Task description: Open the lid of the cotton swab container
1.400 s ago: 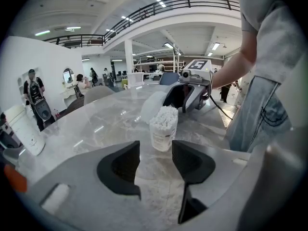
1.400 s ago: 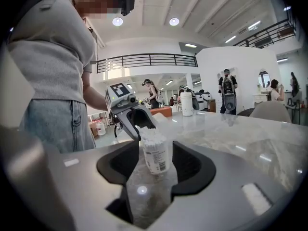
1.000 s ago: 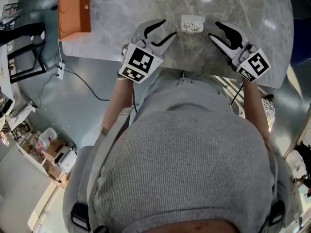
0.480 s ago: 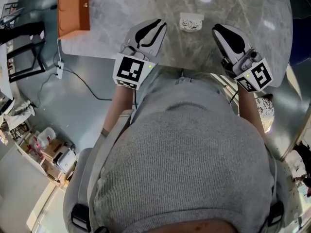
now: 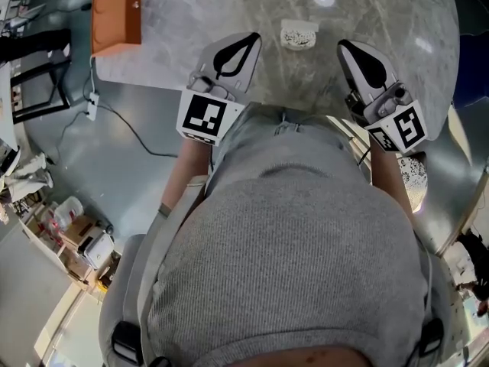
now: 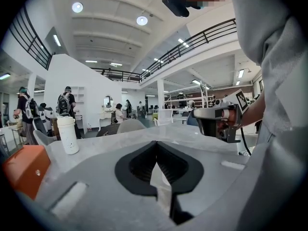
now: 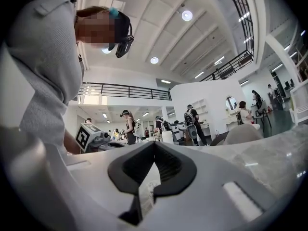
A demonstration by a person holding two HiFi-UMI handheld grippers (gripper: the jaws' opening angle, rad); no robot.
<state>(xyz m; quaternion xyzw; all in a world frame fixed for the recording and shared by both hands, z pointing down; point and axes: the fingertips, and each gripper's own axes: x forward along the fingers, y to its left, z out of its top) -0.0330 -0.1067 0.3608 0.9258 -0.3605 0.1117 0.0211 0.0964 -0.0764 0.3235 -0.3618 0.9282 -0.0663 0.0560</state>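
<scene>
The cotton swab container (image 5: pixel 299 34), small and clear with white swabs inside, stands on the grey marble table (image 5: pixel 382 6) between my two grippers. Its lid state is too small to tell. My left gripper (image 5: pixel 252 38) is to its left and my right gripper (image 5: pixel 345 46) to its right, both apart from it. Both pairs of jaws have just been closing and now stand shut with nothing between them. The left gripper view shows its shut tips (image 6: pixel 156 144) pointing across the table at the right gripper (image 6: pixel 219 121). The container is hidden in both gripper views.
An orange box (image 5: pixel 116 17) lies at the table's left corner, also in the left gripper view (image 6: pixel 24 170) beside a white tumbler (image 6: pixel 68 134). The table's near edge runs under both grippers. A cable (image 5: pixel 126 125) trails on the floor at left. People stand far behind.
Both grippers' jaws went from wide open to shut, empty. Both grippers rose and swung away from the container, now pointing more level.
</scene>
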